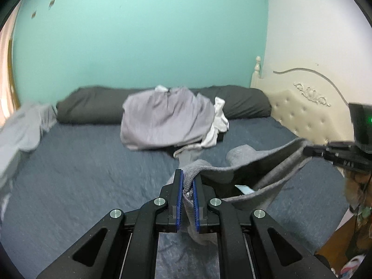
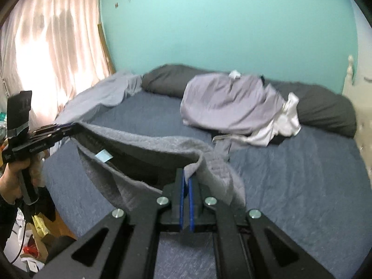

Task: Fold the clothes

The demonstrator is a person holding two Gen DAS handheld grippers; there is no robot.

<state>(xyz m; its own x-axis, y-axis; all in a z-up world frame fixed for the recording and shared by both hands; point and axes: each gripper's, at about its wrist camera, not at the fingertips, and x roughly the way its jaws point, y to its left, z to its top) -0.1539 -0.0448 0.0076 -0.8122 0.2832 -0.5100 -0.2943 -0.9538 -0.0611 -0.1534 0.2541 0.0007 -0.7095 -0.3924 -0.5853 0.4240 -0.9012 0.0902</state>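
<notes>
A grey knit garment point(image 1: 253, 162) hangs stretched between my two grippers above the blue bed; a pale label shows inside its open waistband. My left gripper point(image 1: 187, 174) is shut on one corner of the waistband. My right gripper point(image 2: 186, 176) is shut on the other corner of the grey garment point(image 2: 144, 144). In the left wrist view the right gripper point(image 1: 309, 150) shows at the right edge. In the right wrist view the left gripper point(image 2: 69, 127) shows at the left, held by a hand.
A heap of lilac-grey and white clothes point(image 1: 167, 118) lies mid-bed before a long dark bolster point(image 1: 97, 104). A pale sheet point(image 2: 97, 97) is bunched at the bed's left edge by the curtain point(image 2: 46, 46). A cream headboard point(image 1: 309, 107) stands right. Clutter point(image 2: 34, 232) lies on the floor.
</notes>
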